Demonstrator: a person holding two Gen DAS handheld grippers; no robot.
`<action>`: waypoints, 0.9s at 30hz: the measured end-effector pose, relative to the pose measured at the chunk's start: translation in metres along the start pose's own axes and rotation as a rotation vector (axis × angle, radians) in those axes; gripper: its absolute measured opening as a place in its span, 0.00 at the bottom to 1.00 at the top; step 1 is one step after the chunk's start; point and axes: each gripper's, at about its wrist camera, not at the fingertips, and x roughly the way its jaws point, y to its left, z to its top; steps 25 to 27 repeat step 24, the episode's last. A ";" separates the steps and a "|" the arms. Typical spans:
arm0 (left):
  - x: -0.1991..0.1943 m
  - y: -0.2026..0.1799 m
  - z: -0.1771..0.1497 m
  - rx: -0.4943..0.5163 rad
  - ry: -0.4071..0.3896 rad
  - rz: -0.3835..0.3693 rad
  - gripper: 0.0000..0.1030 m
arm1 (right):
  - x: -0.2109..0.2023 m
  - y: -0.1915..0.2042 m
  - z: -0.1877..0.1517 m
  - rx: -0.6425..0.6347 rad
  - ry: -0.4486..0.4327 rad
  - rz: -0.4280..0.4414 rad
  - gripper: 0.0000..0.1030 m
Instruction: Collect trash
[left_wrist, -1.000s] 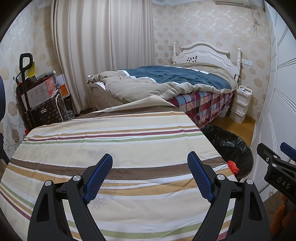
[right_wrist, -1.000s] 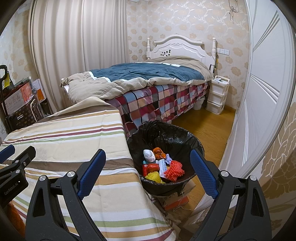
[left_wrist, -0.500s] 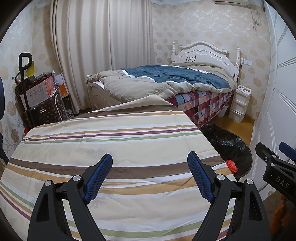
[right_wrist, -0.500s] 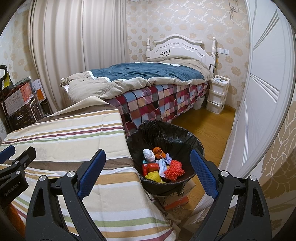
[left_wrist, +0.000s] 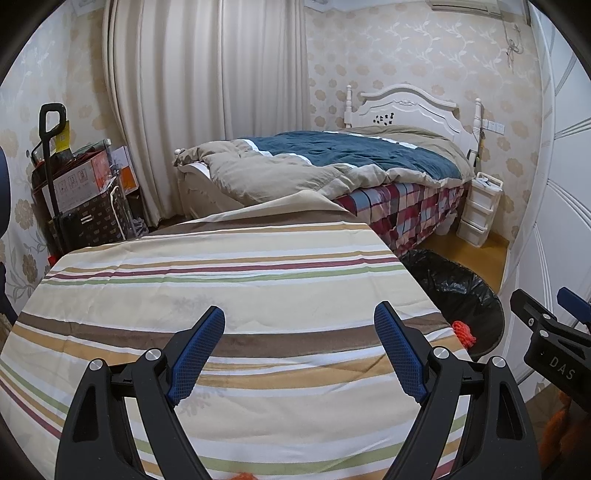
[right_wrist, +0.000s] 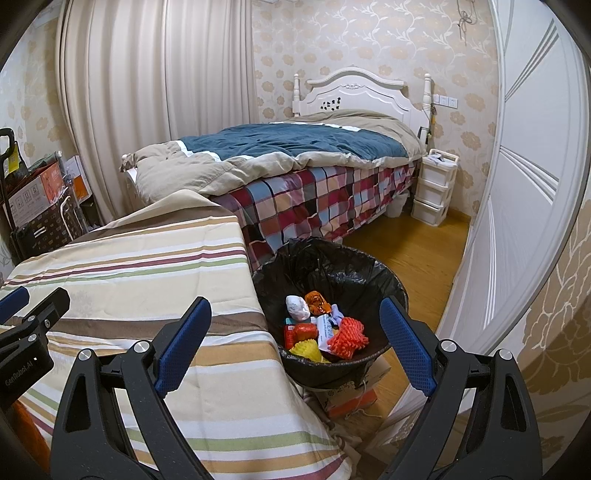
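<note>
Trash (left_wrist: 464, 331) shows in the left wrist view only as an orange scrap in the black-lined bin (left_wrist: 480, 295), off the table's (left_wrist: 221, 295) right edge; the left gripper (left_wrist: 299, 350) hovers spread and empty over the striped cloth. In the right wrist view, the trash (right_wrist: 325, 330) lies heaped in the bin (right_wrist: 369, 266), just ahead between the right gripper's (right_wrist: 295, 343) spread, empty jaws; this hand is nearer.

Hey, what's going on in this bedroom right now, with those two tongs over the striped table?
A person is collecting trash with a pair of tongs in each hand. Both the left tongs and the right tongs are open and hold nothing, above the striped tablecloth. The black-lined trash bin beside the table already holds several pieces: an orange foam net, a yellow piece, a white crumpled wad and some wrappers. No trash shows on the visible part of the cloth.
</note>
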 end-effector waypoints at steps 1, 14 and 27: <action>0.000 0.000 0.000 0.000 0.000 0.000 0.80 | 0.000 0.000 0.000 0.000 0.000 0.000 0.88; -0.002 0.000 0.003 -0.007 0.004 -0.012 0.80 | 0.000 0.000 -0.001 -0.002 0.002 0.000 0.88; 0.005 0.018 0.006 0.006 0.000 0.049 0.80 | 0.003 0.009 -0.008 -0.028 0.020 0.019 0.88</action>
